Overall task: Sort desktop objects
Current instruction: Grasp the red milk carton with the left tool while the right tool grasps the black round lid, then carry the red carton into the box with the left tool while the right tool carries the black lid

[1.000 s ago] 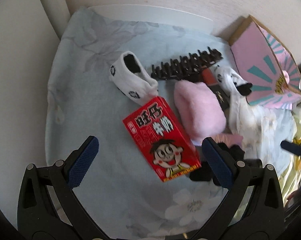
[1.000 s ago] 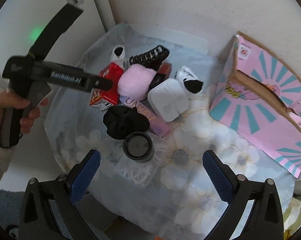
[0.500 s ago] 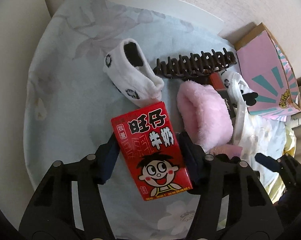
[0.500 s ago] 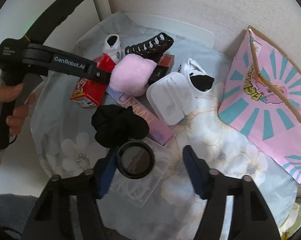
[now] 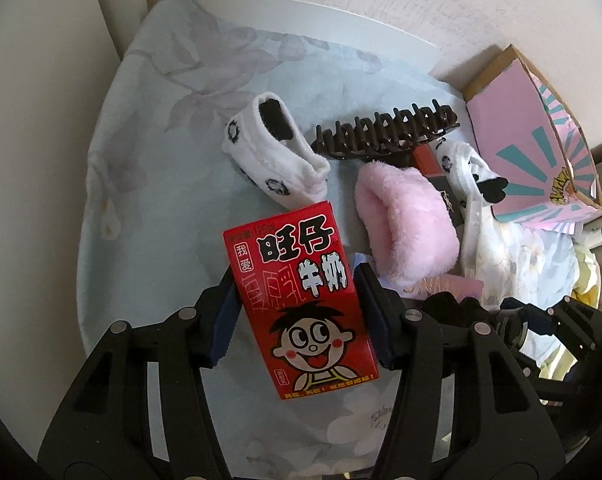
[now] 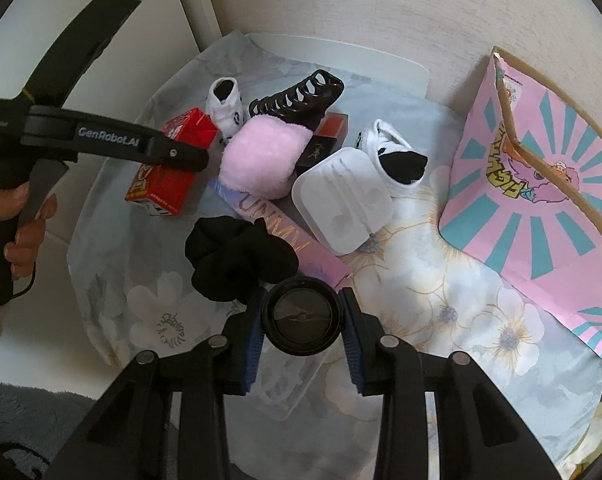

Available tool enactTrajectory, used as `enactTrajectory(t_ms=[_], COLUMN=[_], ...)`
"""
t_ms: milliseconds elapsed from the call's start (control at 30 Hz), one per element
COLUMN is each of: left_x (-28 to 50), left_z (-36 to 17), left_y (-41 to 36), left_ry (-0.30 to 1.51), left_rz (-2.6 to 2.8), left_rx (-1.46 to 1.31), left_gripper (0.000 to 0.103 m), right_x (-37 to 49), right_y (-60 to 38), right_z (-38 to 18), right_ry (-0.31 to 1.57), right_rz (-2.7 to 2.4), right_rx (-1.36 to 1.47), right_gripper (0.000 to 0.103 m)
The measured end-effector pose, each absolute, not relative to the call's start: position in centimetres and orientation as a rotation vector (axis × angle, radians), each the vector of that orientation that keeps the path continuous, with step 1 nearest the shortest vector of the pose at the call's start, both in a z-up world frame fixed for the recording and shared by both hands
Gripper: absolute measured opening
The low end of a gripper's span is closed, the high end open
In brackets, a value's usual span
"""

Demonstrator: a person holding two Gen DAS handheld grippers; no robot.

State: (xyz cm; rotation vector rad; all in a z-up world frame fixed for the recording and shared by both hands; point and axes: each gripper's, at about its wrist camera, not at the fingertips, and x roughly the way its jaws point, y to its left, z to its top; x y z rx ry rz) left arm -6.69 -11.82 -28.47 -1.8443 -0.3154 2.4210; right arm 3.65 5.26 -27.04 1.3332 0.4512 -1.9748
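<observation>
My left gripper (image 5: 297, 312) is shut on a red milk carton (image 5: 301, 304) with a cartoon face, held just above the floral cloth (image 5: 161, 160); the carton also shows in the right wrist view (image 6: 169, 168). My right gripper (image 6: 301, 320) is shut on a round black compact (image 6: 301, 316), which is over a clear plastic tray (image 6: 289, 384). A black scrunchie (image 6: 237, 256) lies just behind the compact. A pink box (image 6: 541, 184) with teal rays stands open at the right.
On the cloth lie a white sock (image 5: 273, 152), a dark hair claw (image 5: 385, 132), a pink fluffy pouch (image 5: 405, 224), a second sock (image 6: 397, 156), a white plastic case (image 6: 345, 196), a pink tube (image 6: 281, 236) and a red-black lipstick box (image 6: 325, 136). A wall stands behind.
Both grippers have closed: the left on the milk carton and lifted it a little, the right on the black compact after moving forward to it.
</observation>
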Motion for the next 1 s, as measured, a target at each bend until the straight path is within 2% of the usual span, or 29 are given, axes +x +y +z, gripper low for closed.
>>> enactTrajectory(t_ms=[367,667,1000], left_x=[-5.8,-6.5,-9.1], left_z=[-26.0,-21.3,-16.7], left_y=[-12.5,-12.1,-8.2], left_ry=[-0.288,-0.255,-0.209], left_rz=[2.443,2.525,2.563], left_rx=[-1.815,-1.721,-1.61], left_gripper=[0.052,0.052,0.052], right_x=[3.0,1.9,-1.4], right_y=[6.3,7.0,8.5], right_z=[-25.2,-20.5,-15.5], right_ry=[0.418,0.376,0.392], right_rz=[-1.988,-1.973,-2.027], right_rx=[1.319,1.285,1.191], right_gripper=[0.033,0.033,0.033])
